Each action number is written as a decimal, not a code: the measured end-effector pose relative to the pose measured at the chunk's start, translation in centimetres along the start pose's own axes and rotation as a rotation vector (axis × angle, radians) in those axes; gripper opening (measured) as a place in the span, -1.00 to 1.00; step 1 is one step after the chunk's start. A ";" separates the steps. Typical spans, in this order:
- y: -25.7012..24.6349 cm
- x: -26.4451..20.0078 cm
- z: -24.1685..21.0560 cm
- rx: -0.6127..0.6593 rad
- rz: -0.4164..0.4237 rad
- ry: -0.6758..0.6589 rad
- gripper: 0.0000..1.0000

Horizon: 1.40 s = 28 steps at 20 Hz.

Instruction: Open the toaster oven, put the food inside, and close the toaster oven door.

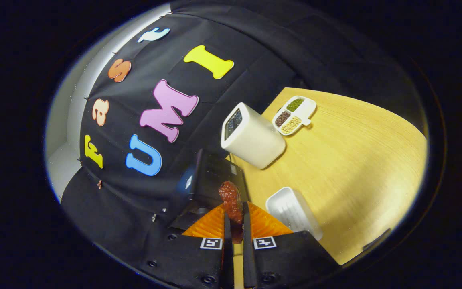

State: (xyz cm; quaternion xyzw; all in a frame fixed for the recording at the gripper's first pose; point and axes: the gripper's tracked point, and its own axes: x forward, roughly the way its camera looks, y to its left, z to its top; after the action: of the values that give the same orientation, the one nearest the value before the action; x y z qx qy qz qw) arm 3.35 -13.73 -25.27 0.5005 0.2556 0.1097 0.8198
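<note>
While clamped between claw [234,224] fingers, food [231,200]

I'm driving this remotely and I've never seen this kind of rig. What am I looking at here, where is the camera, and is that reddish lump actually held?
The camera rides on a hand-held two-finger gripper and looks forward along its fingers, so the two bars at the bottom are the fingers themselves. The wide lens bends and tilts everything. Between the fingers sits a reddish-brown piece of food; both fingers press on it, so yes, it is held. Just beyond it is a dark box, probably the toaster oven; I cannot tell whether its door is open. On the wooden table stand a cream appliance with a dark front panel, a divided dish of beans and grains, and a white tray beside the fingers.
</note>
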 end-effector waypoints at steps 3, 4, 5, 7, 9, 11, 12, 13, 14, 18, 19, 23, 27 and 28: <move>5.7 -0.2 -3.9 0.015 0.045 -0.018 -0.74; 7.2 0.1 -5.5 0.020 0.057 -0.017 -0.74; 8.6 0.3 -7.2 0.031 0.065 -0.017 -0.73; 10.9 1.1 -10.7 0.062 0.080 0.004 -0.73; 12.5 2.3 -14.2 0.064 0.082 0.037 -0.73; 14.0 3.5 -17.2 0.056 0.099 0.064 -0.73; 14.2 4.4 -18.7 0.057 0.098 0.082 -0.73; 14.2 5.4 -20.0 0.058 0.094 0.095 -0.73; 14.2 6.6 -21.1 0.067 0.090 0.105 -0.73; 13.5 11.2 -23.6 0.141 0.087 0.123 -0.74; 13.2 12.4 -23.4 0.157 0.085 0.118 -0.73; 11.8 16.7 -22.8 0.232 0.072 0.098 -0.73; 9.7 19.3 -22.8 0.214 0.028 0.106 -0.73; 9.7 19.9 -22.8 0.206 0.031 0.111 -0.74</move>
State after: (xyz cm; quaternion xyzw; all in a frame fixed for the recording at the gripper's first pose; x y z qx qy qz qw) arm 8.88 16.96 -31.33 0.5790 0.3029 0.1230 0.7469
